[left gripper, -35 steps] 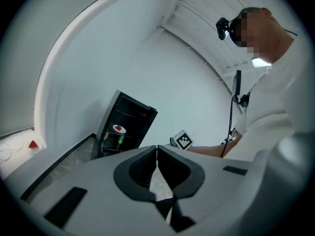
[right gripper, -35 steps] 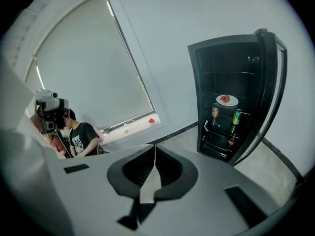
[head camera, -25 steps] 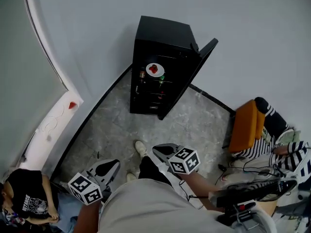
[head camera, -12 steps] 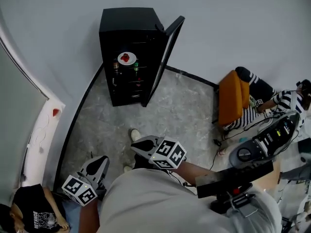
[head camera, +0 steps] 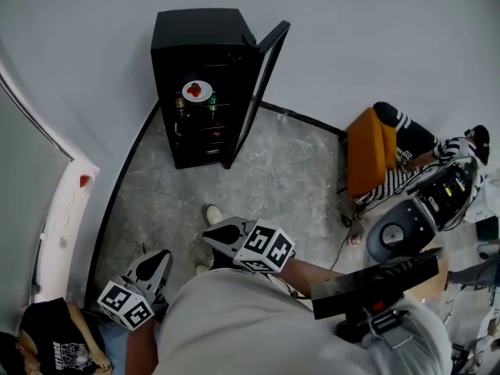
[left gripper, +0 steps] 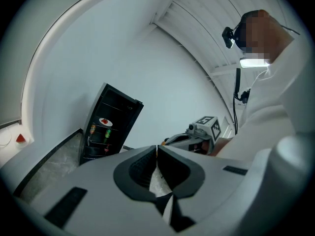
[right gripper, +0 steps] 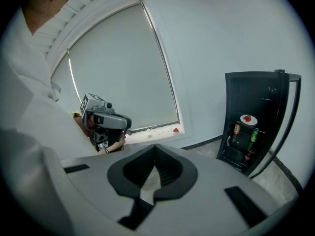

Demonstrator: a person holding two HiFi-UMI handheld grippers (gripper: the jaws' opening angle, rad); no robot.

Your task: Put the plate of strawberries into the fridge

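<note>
The black fridge (head camera: 199,61) stands against the far wall with its door (head camera: 264,69) swung open. A white plate of strawberries (head camera: 197,91) rests on its top shelf, also seen as the plate (left gripper: 105,122) and the plate (right gripper: 248,119) in the two gripper views. Bottles stand on the shelves below. My left gripper (head camera: 162,258) is low at the left, far from the fridge, jaws shut and empty. My right gripper (head camera: 209,233) is near the middle, above my shoe, also shut and empty. Both point toward the fridge.
An orange chair (head camera: 369,151) stands at the right, with a person in a striped top (head camera: 422,158) beside it. Another person in black (head camera: 55,342) sits at the lower left. A white window ledge (head camera: 66,213) with a small red object (head camera: 83,180) runs along the left. Equipment (head camera: 426,209) stands at the right.
The view has swung, so the fridge now sits further left in the head view. My right gripper has shifted left and risen a little. The left gripper has stayed put.
</note>
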